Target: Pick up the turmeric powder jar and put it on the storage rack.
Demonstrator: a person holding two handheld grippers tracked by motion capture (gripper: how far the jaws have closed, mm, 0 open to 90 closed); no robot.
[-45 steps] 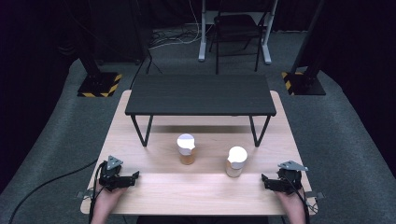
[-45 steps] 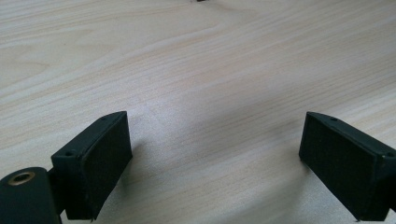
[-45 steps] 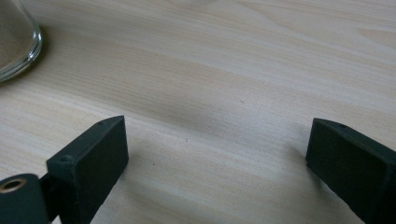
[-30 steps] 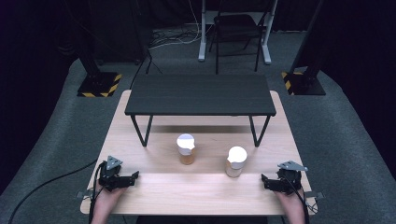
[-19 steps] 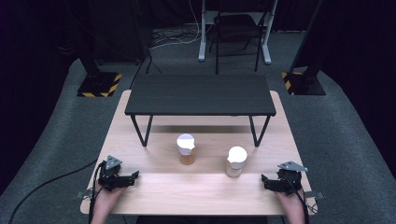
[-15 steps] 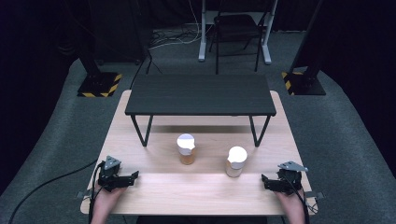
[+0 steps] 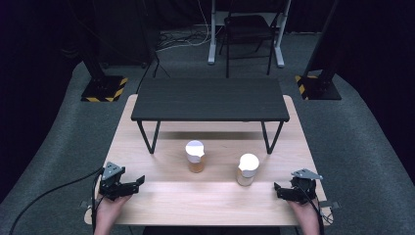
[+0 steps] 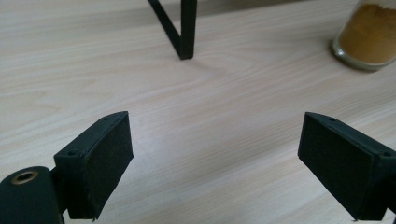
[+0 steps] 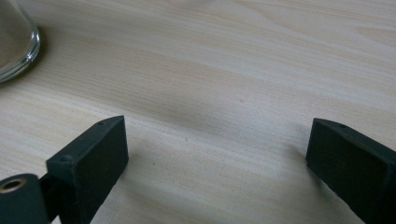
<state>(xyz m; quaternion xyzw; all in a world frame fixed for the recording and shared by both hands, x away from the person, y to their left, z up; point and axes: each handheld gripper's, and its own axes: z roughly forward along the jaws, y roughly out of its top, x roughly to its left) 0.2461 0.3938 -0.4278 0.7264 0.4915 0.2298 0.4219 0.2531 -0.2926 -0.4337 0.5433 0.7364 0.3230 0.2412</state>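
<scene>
Left gripper and right gripper rest low at the near edge of the table, well apart, each in a hand. Both sets of jaws stand spread wide with only bare wood between them; the left jaws have just been closing slightly. Farther in, 2 white-lidded jars of brown powder stand upright mid-table. Behind them stands a black shelf.

No readable text, label, brand or number appears on anything here.
</scene>
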